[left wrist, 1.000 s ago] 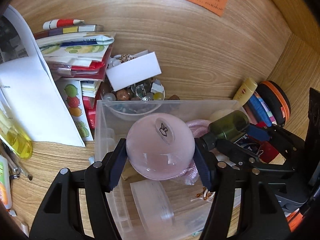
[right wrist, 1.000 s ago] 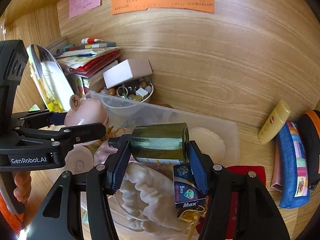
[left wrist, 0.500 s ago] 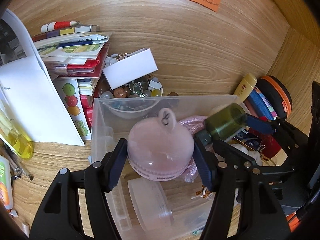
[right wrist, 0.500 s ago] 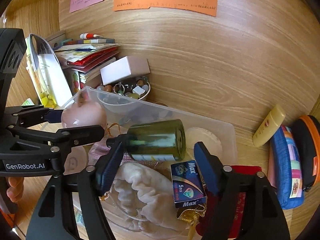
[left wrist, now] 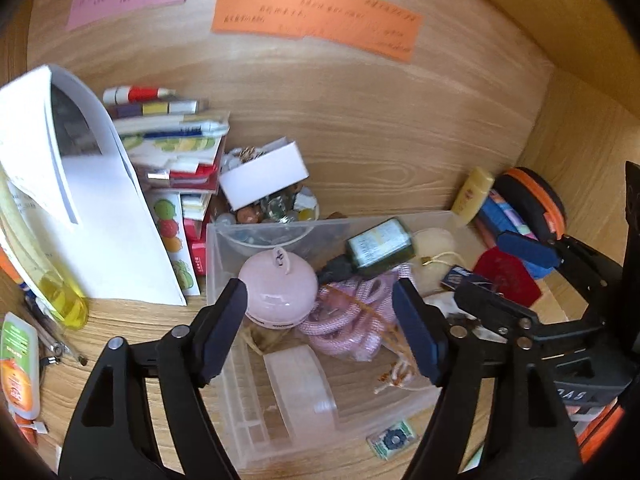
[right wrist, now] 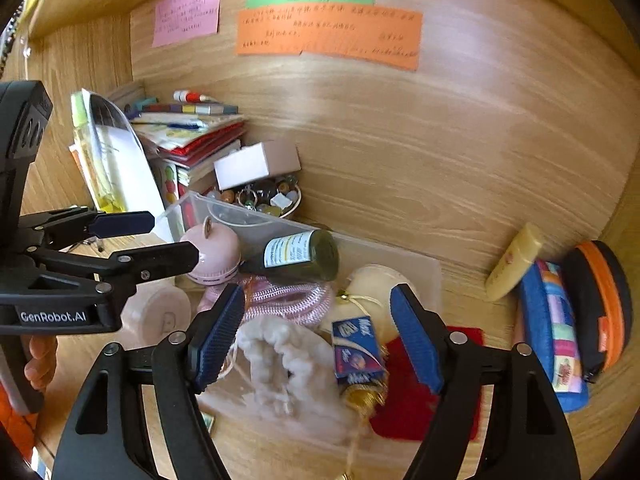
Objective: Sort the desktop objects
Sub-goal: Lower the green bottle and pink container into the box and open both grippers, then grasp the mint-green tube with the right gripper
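A clear plastic bin (left wrist: 332, 222) stands on the wooden desk. In it lie a round pink device (left wrist: 276, 292) and a dark green bottle (left wrist: 378, 246) on its side, beside a coil of pink cord (left wrist: 352, 312). My left gripper (left wrist: 320, 320) hovers above the bin with its jaws opening; the pink device lies beyond the pads, free of them. My right gripper (right wrist: 316, 328) is opening too, with nothing pressed between its pads. The green bottle (right wrist: 300, 256) rests ahead of it, next to the pink device (right wrist: 214, 254). The bin wall (right wrist: 380, 246) runs behind both.
A bowl of beads (left wrist: 272, 216) with a white box (left wrist: 264, 178) on it sits behind the bin. Books (left wrist: 172, 148) and papers are stacked at the left. A yellow tube (right wrist: 514, 260), a blue pencil case (right wrist: 552, 332) and an orange-rimmed case (right wrist: 600, 300) lie at the right.
Both grippers opened and drew up and back. The pink device left the left jaws and the green bottle left the right jaws; both now lie in the bin.
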Motion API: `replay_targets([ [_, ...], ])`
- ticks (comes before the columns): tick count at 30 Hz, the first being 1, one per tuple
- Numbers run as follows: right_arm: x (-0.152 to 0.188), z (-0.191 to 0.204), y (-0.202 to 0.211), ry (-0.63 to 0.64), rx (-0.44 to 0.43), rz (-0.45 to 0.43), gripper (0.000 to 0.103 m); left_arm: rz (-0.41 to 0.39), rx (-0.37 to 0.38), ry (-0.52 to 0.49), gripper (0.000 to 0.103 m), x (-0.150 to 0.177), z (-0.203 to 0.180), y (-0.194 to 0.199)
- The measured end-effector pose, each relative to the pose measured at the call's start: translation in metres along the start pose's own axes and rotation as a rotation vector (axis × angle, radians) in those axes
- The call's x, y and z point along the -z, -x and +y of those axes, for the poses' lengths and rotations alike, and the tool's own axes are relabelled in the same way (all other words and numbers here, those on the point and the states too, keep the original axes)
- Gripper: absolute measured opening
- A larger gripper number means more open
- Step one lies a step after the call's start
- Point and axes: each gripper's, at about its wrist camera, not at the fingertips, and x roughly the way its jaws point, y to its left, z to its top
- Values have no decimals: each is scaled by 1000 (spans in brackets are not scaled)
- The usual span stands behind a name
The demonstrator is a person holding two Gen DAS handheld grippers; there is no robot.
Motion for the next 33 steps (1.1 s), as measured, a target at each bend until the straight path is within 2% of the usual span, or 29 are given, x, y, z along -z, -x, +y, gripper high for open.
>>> replay_targets([
  [2,5,-1,15,3,9,-24,84,-31,-7,-10,84,2,-5,10],
  [7,20,2,48,32,24,-68,84,-81,-39,-56,87,11,-20,36],
  [10,29,5,61,30,7,-68,86,-104,-38,-89,92,22,-31,52],
  [15,43,13,78,30,-38,-71,86,-119,-42,-112,94,36,-44,68],
  [19,57,23,84,44,-40,-65,87,-113,-39,-130,95,49,-49,80],
  [29,112,30,74,-25,-62,56,87,-64,-89,-153,95,90,-48,72],
  [33,133,28,60,-70,-83,150,87,-1,-49,-120,95,101,-40,60],
])
